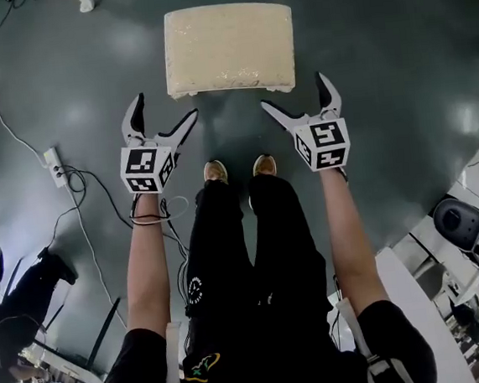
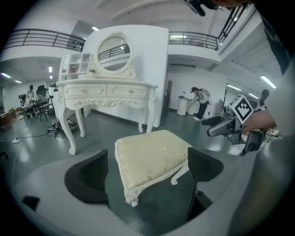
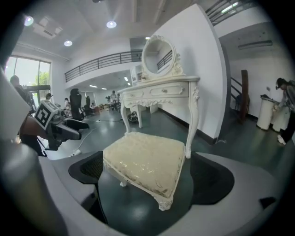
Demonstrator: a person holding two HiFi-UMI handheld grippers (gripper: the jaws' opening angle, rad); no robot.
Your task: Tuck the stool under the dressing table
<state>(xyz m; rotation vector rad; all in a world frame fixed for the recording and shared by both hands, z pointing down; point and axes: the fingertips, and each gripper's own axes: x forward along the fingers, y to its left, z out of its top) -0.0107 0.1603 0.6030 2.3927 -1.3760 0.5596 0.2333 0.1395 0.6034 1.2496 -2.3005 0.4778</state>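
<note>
While the stool (image 1: 229,48) stands on its four carved legs on the grey floor (image 1: 381,88), its cream cushioned seat faces up and nothing rests on it. It sits just ahead of the person's shoes (image 1: 215,172), in front of the dressing table (image 2: 108,90) and apart from it; open floor shows between the two, and the stool is not under the table top.

Left gripper (image 1: 166,108): jaws spread wide, holding nothing. In the head view its tips lie near the stool's near left corner, with floor visible between tips and seat. In the left gripper view the seat appears framed between the two dark jaws, beyond them, with no contact.

Right gripper (image 1: 294,93): jaws spread wide, holding nothing. Its tips lie near the stool's near right corner, likewise clear of the seat. In the right gripper view the seat fills the gap between the jaws, again beyond them.

Both grippers point forward at roughly the same level, one on each side of the stool's near edge.

The dressing table is white with curved legs, drawers along the front and an oval mirror (image 2: 114,51) on top, and backs onto a white panel. A power strip (image 1: 53,165) with cables lies on the floor to the person's left.
</note>
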